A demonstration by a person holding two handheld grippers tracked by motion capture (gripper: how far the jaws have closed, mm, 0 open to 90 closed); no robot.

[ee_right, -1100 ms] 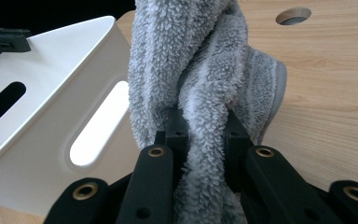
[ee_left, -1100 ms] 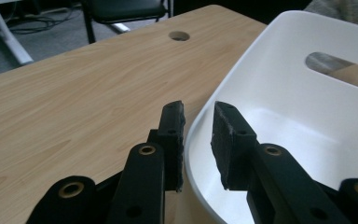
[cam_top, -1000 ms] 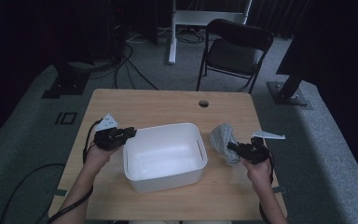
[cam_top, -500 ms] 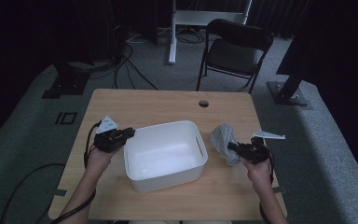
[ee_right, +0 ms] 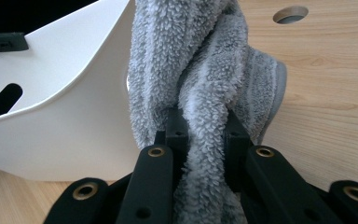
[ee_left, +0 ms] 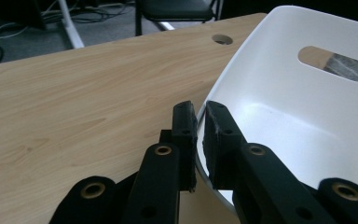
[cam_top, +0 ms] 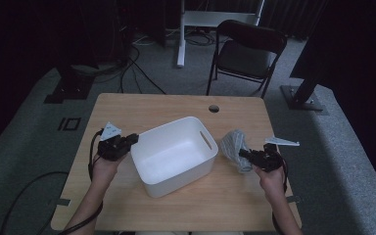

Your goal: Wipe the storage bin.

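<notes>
Tongs on the left [ee_left: 199,122] are pinching the white bin's [cam_top: 174,155] rim, likely steadying it, while the right tongs [ee_right: 200,122] are gripping a grey towel [ee_right: 205,70] just beside the bin on the tabletop [cam_top: 142,110], seemingly for loading.

High view: above the person's side, facing forward and down over the whole table [cam_top: 176,205].
Left tool view: close, low over the table, looking along its jaws at the white bin [ee_left: 279,116] rim.
Right tool view: very close, facing the grey towel [ee_right: 205,93].
Shared: bin, table, round cable hole [cam_top: 214,108].
</notes>
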